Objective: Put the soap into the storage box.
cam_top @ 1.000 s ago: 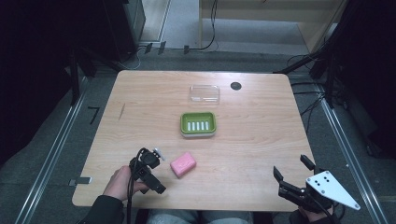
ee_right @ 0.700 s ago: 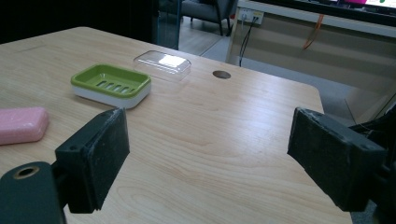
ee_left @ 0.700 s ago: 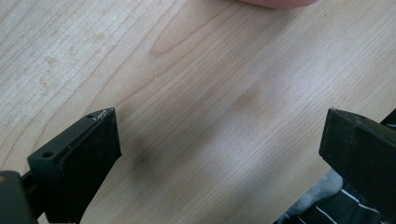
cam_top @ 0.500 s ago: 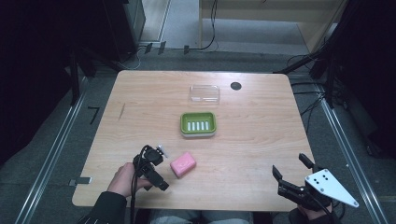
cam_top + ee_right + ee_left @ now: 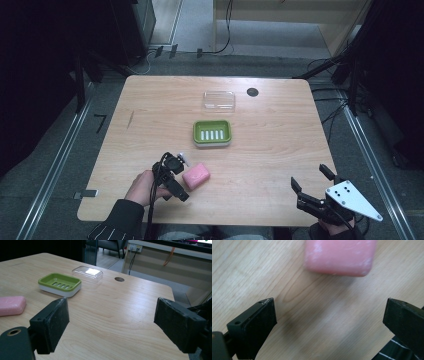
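The pink soap bar (image 5: 196, 175) is lying on the counter (image 5: 280, 145) just right of the left gripper (image 5: 178, 177), its long axis slanting toward the green soap dish (image 5: 212, 133). That gripper's jaws are standing wide apart, facing the bar. The right gripper (image 5: 314, 186), also spread, is waiting well apart.

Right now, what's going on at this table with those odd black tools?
A person holds a hand-held gripper in each hand. The left hand-held gripper is open and sits just short of a pink soap bar, not gripping it yet. The right hand-held gripper is open too, waiting over the near right corner of the wooden table. Farther back stand an empty green soap dish and a clear lid.
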